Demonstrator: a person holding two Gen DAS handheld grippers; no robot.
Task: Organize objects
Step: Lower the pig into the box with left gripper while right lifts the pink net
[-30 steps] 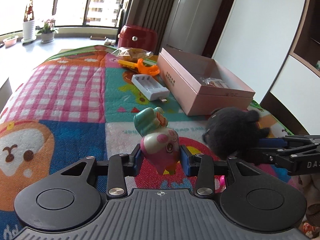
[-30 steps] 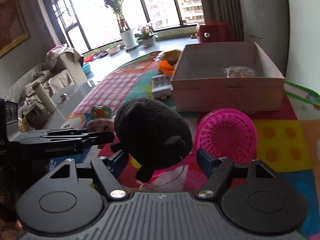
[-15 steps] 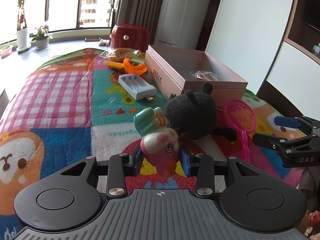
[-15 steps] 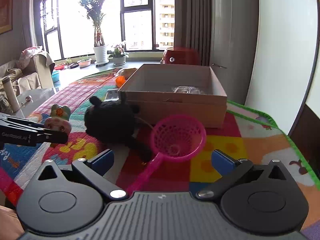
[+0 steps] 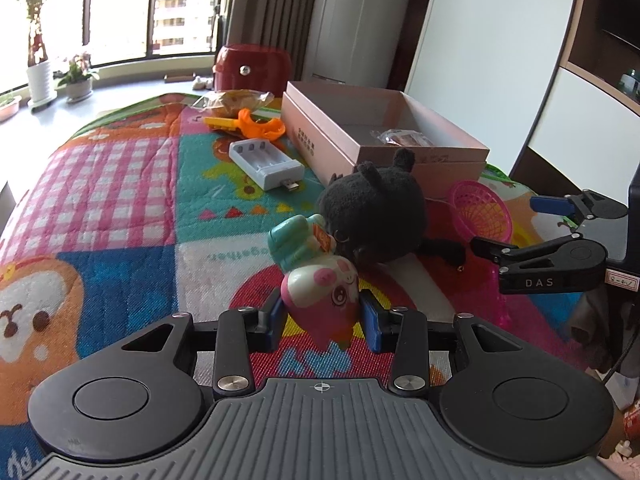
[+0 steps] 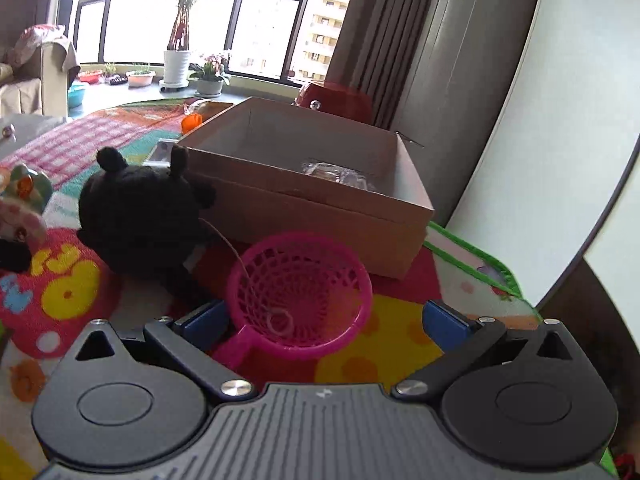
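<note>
- left claw (image 5: 322, 314): clamped on a pig figurine (image 5: 320, 292) with a teal cap, pads pressing both sides of its pink body, cap end tilted away toward the box.
- right claw (image 6: 324, 320): spread wide, gripping nothing; the pink strainer (image 6: 300, 284) basket sits between its fingers, nearer the left-side pad, no clear contact.
- strainer handle runs back toward and under the claw body, so the long axis lies roughly along the pointing line, not across the opening.
- black plush (image 6: 140, 216) lies just left of and beyond the strainer, resting on the colourful mat (image 5: 120, 184), touching the box front.
- open pink box (image 5: 384, 136) stands directly past plush and strainer, one wrapped packet (image 5: 404, 138) inside.
- judgement: right claw is nearer the strainer and plush; left already carries the pig, box ahead and to its right.
- farther off: white battery charger (image 5: 266, 162), orange toy (image 5: 256, 128), snack bag (image 5: 236, 102), red pot (image 5: 252, 68).
</note>
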